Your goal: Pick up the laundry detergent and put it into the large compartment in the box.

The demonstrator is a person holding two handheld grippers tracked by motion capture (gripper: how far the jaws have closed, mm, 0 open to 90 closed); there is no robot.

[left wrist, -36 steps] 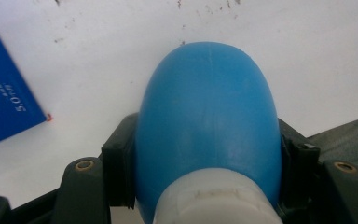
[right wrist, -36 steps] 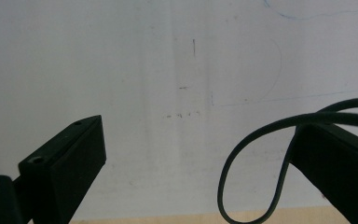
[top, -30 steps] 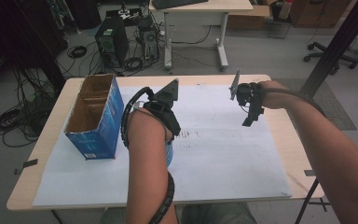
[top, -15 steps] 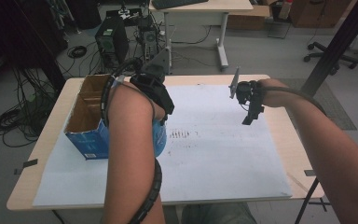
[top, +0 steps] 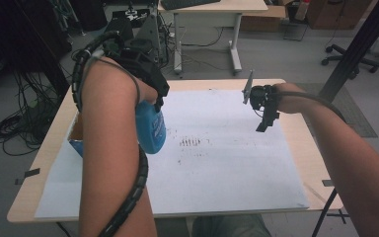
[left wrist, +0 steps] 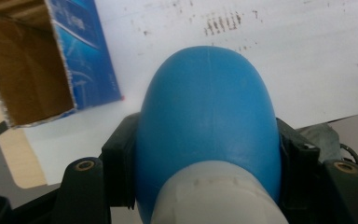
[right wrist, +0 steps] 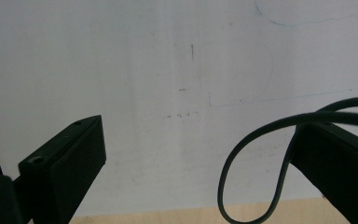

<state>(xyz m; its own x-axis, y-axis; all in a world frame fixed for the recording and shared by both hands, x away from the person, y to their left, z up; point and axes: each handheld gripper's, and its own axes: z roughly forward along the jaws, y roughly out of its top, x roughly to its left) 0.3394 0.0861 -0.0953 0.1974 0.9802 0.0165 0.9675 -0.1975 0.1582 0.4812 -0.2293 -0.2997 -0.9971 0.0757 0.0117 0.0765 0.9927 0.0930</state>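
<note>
A blue plastic bottle (top: 151, 129) with a white neck hangs above the white paper, neck end up. My left gripper (top: 154, 101) is shut on its upper part. In the left gripper view the bottle (left wrist: 207, 112) bulges out between the two black jaws of my left gripper (left wrist: 207, 156), which press on its sides. My right gripper (top: 265, 118) hovers over the right part of the paper. In the right gripper view my right gripper (right wrist: 205, 156) stands open with nothing between its jaws, and its cable (right wrist: 256, 154) loops in front.
An open blue cardboard box (top: 75, 139) stands on the table's left side, its brown inside (left wrist: 25, 60) showing. A white paper sheet (top: 227, 168) with small dark marks covers most of the wooden table (top: 32, 190). Desks, cables and chairs stand beyond.
My left hand has risen with the blue bottle, lifting it higher above the paper beside the box. The right hand has stayed where it was.
</note>
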